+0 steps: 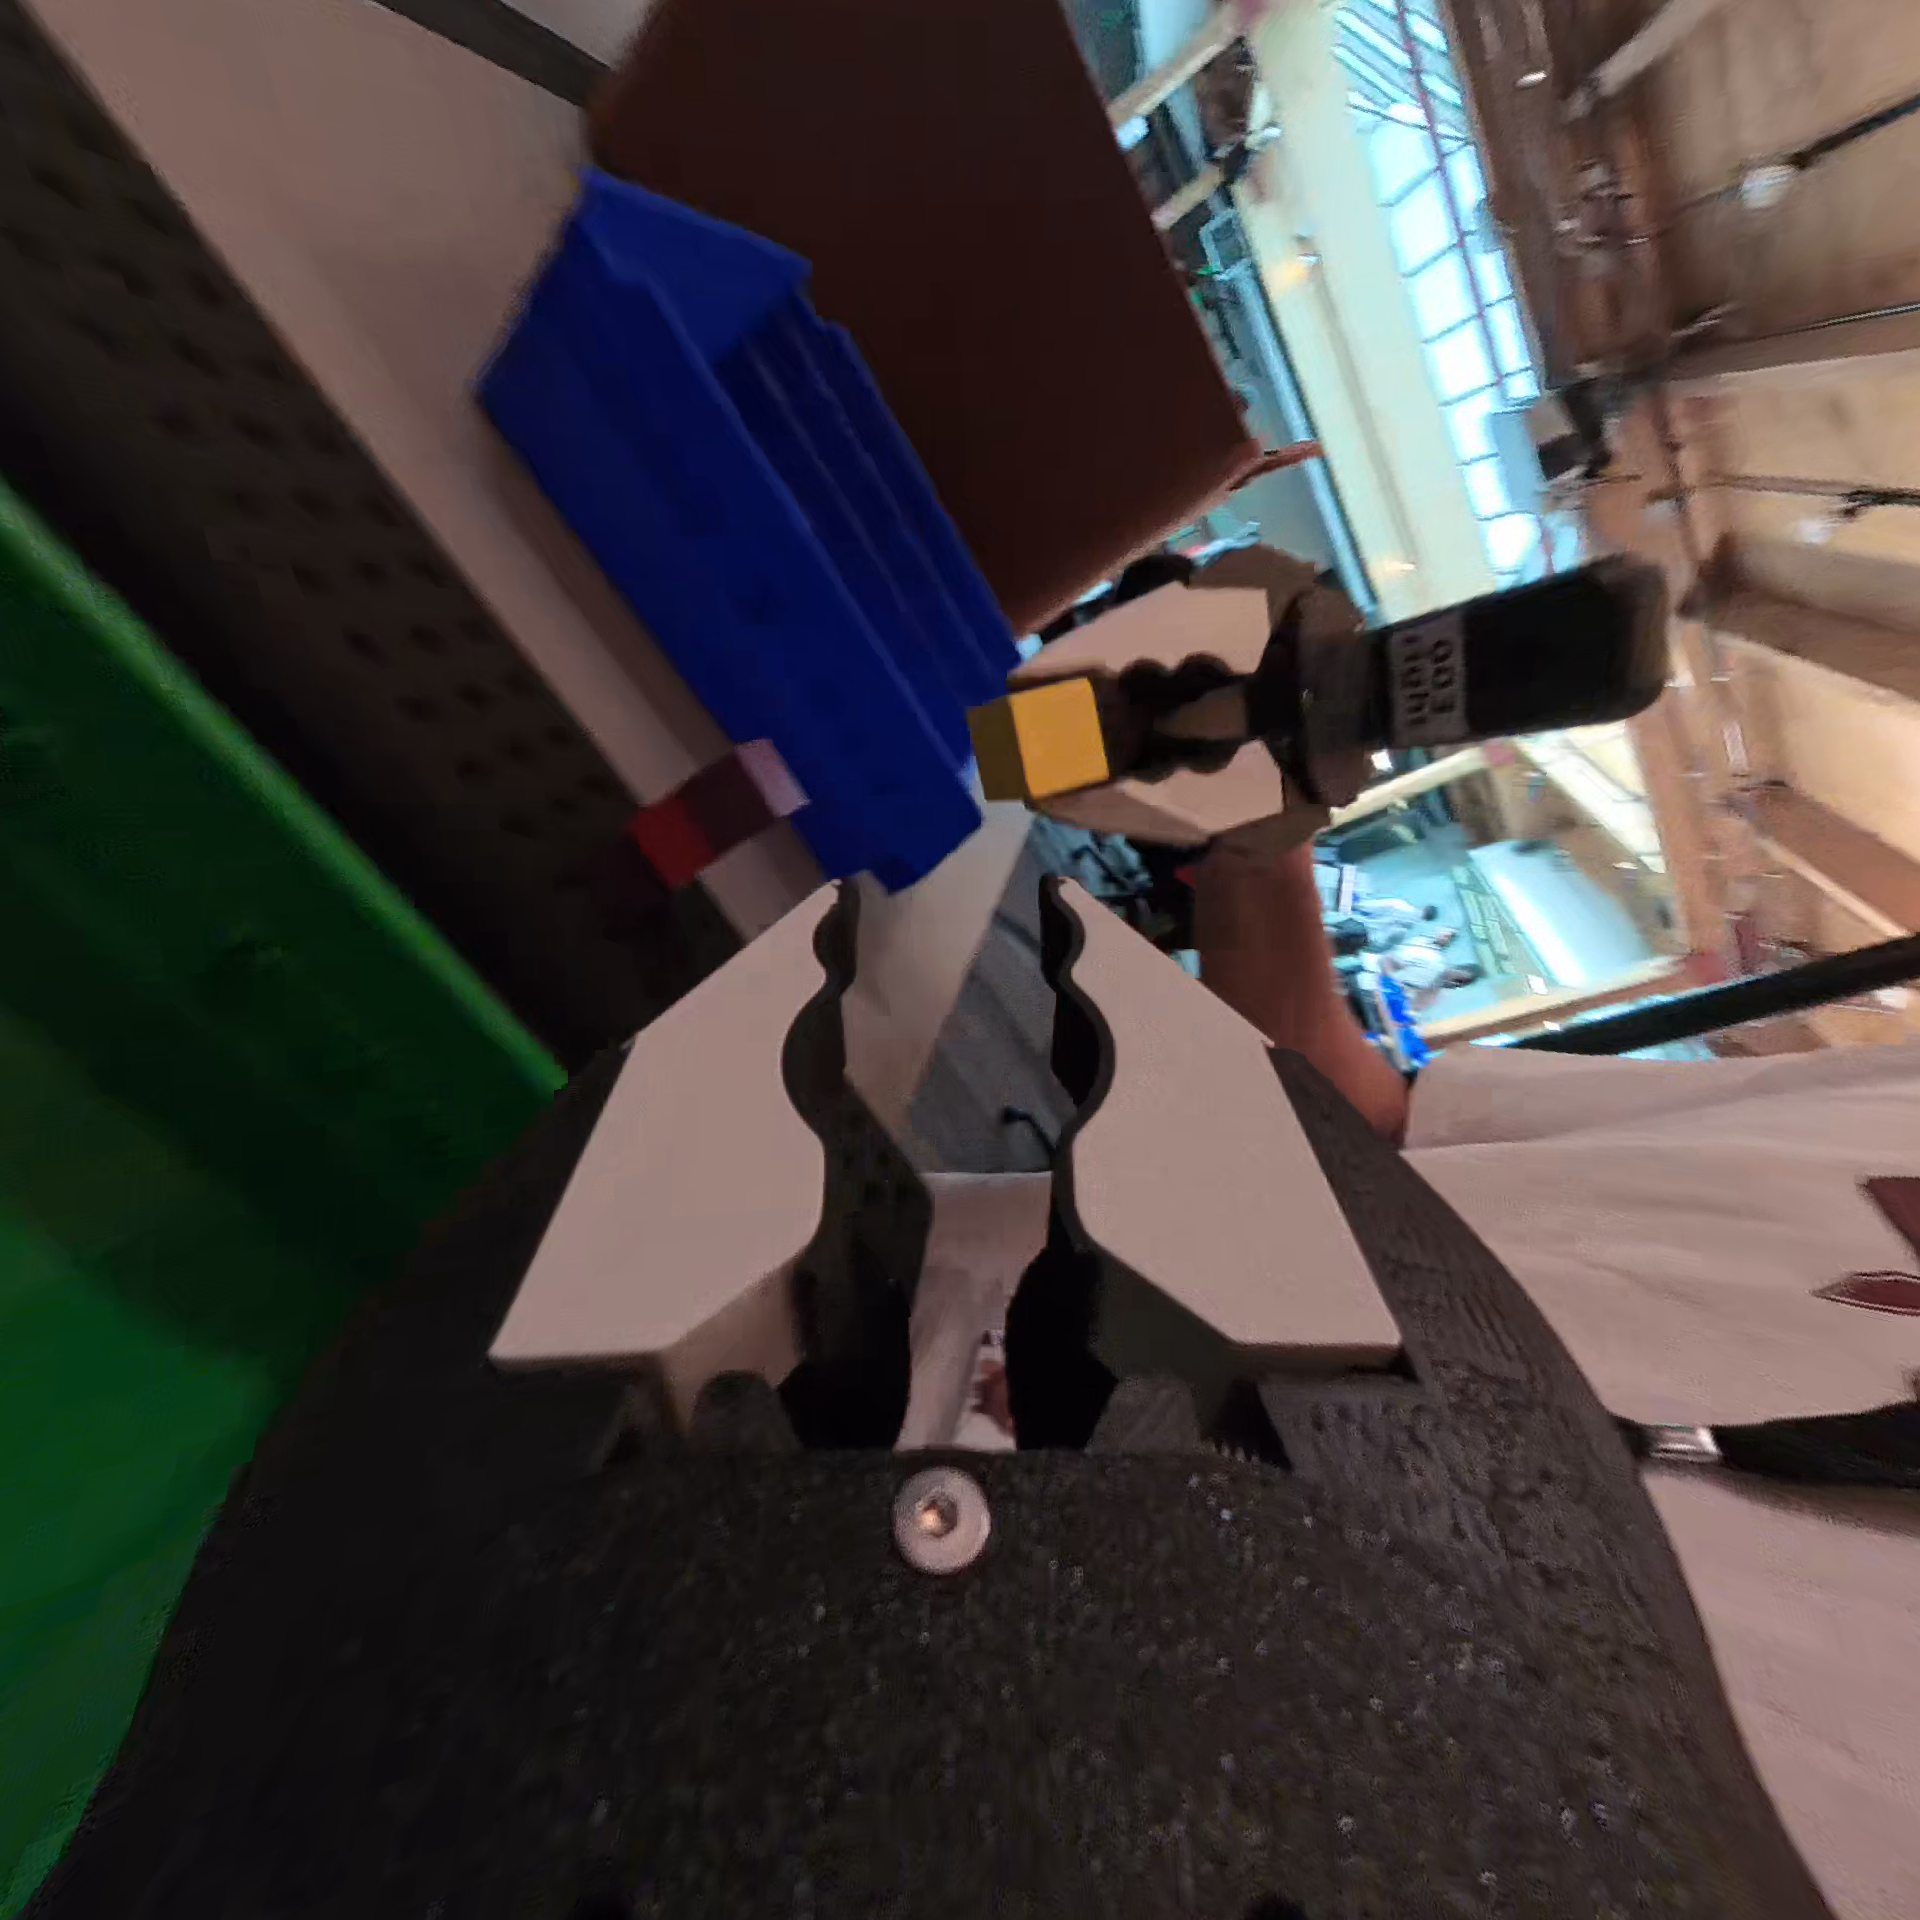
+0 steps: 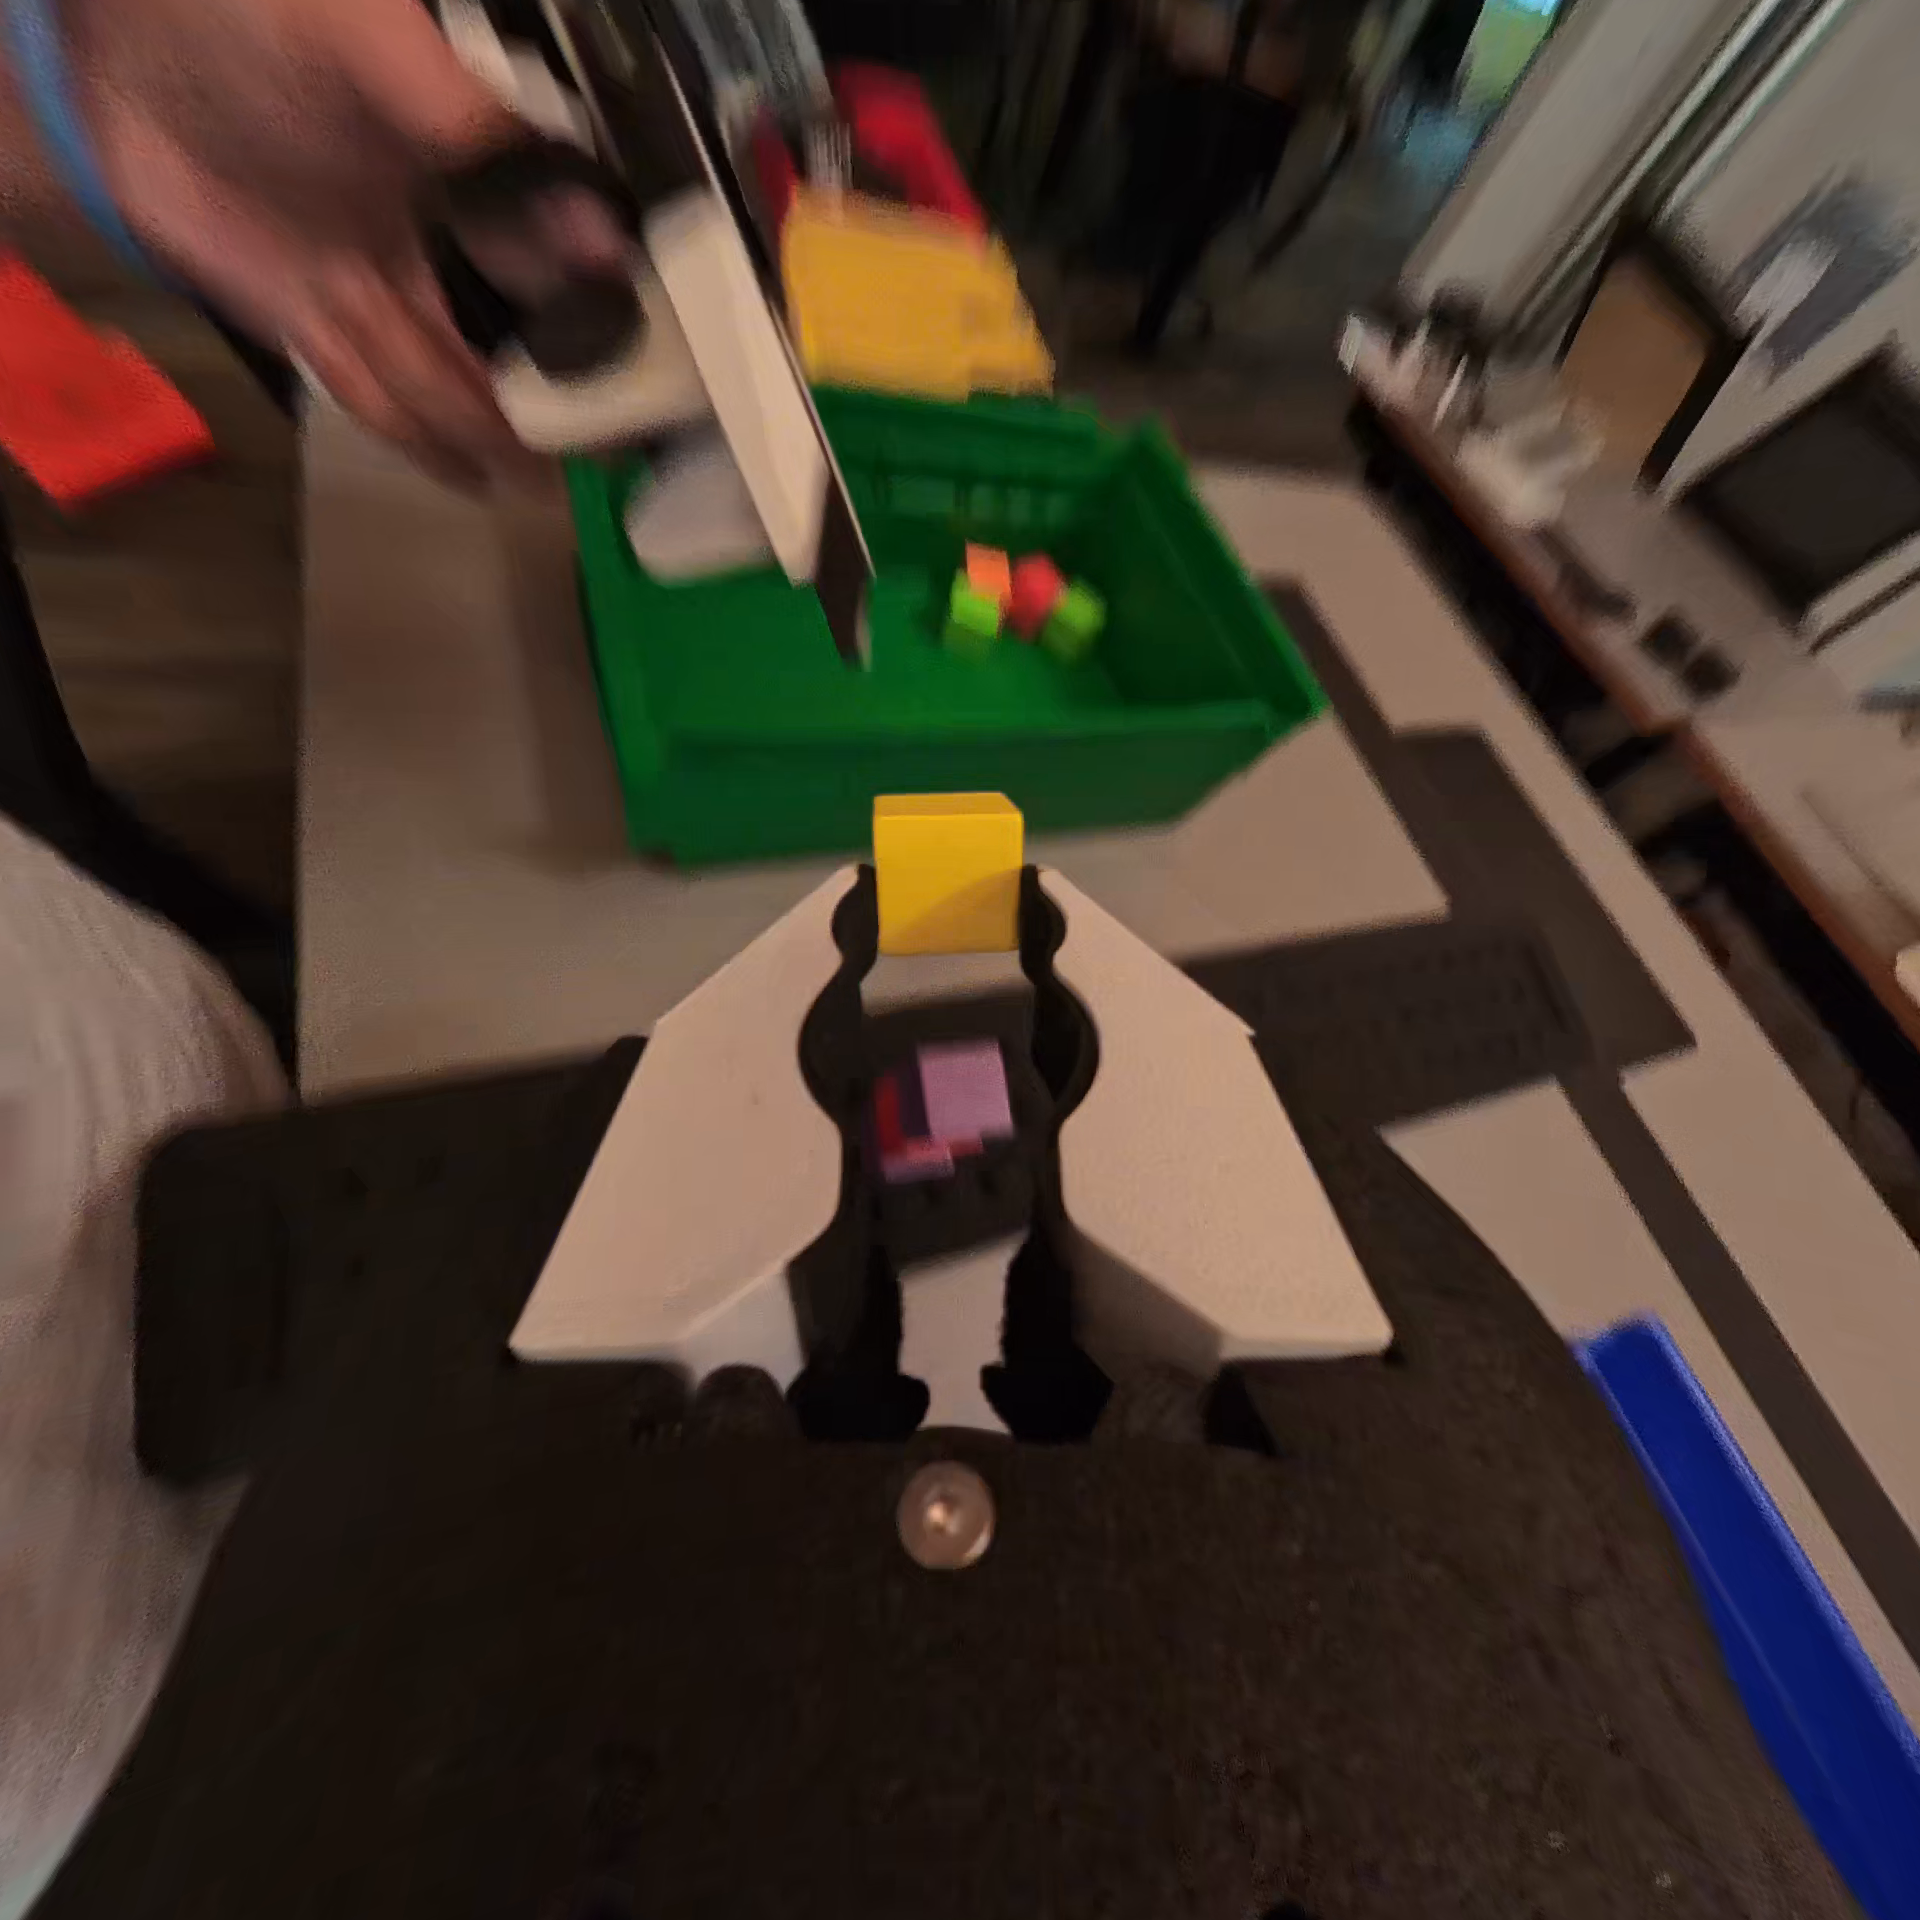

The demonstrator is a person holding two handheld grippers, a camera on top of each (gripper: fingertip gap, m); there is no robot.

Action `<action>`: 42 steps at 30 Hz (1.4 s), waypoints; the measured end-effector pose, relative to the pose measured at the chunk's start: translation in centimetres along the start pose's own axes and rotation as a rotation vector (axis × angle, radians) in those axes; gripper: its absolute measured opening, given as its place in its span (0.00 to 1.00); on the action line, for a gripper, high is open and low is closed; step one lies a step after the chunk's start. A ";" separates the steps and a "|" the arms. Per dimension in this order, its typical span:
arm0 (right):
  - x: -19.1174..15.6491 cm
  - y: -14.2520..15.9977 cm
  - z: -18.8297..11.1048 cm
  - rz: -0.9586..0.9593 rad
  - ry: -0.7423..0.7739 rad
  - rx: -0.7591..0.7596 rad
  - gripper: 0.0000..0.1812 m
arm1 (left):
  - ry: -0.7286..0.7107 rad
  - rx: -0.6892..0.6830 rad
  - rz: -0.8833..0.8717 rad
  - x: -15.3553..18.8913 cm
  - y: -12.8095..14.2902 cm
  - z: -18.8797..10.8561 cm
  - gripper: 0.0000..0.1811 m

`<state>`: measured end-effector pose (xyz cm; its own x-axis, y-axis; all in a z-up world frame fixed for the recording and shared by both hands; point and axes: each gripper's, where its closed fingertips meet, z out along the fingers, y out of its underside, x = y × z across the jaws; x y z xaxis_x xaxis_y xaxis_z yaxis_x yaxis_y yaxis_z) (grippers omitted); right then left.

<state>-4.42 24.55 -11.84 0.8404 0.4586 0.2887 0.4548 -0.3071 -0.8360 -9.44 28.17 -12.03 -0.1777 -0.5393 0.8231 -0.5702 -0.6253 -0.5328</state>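
My right gripper (image 2: 948, 883) is clamped on a yellow cube (image 2: 945, 873), pinched at the very fingertips so most of it sticks out clear, high above the table. My left gripper (image 1: 948, 904) holds nothing, its jaws parted. A small stack of purple and red blocks (image 2: 951, 1107) sits on the black mat (image 2: 1455, 997) right under the cube. Farther off, a green bin (image 2: 935, 727) holds a few red, orange and green cubes (image 2: 1023, 603); a blue bin (image 1: 727, 540) stands at the near right. The white table (image 2: 468, 935) sits in a cluttered workshop, blurred in both views.
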 end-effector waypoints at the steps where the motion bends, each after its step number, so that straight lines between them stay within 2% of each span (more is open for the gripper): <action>1: 0.7 1.9 0.2 0.003 -0.017 -0.121 0.15 | -0.038 0.010 0.019 -0.5 0.1 -0.8 0.20; 3: 1.0 5.1 0.4 0.017 -0.112 -0.349 0.15 | -0.070 0.034 0.033 -0.9 0.4 -2.2 0.20; 5: 0.9 6.8 0.5 0.040 -0.202 -0.516 0.15 | -0.082 0.060 0.022 -1.1 0.9 -3.1 0.20; 12: 0.5 8.0 2.1 -0.056 -0.321 -0.677 0.15 | -0.142 0.024 0.015 -2.1 3.9 -3.6 0.20; 27: 0.3 8.0 2.7 -0.045 -0.360 -0.653 0.15 | -0.147 0.015 0.017 -1.9 4.1 -3.6 0.20; 34: 0.3 7.6 2.6 -0.029 -0.355 -0.612 0.19 | -0.168 -0.005 0.035 -2.0 4.1 -3.2 0.20; 38: 0.2 6.1 1.6 0.033 -0.341 -0.528 0.23 | -0.293 0.021 0.116 -2.8 3.4 -3.9 0.20; 40: 0.9 4.9 0.4 0.105 -0.267 -0.435 0.24 | -0.416 0.049 0.229 -3.0 2.7 -5.1 0.20; 42: 2.1 4.0 -1.0 0.193 -0.128 -0.321 0.26 | -0.561 0.110 0.391 -2.8 1.8 -6.6 0.20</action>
<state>-0.49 23.45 -14.14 0.8851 0.4611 0.0634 0.3785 -0.6338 -0.6746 -15.24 32.30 -14.03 0.1053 -0.9285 0.3562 -0.4590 -0.3631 -0.8109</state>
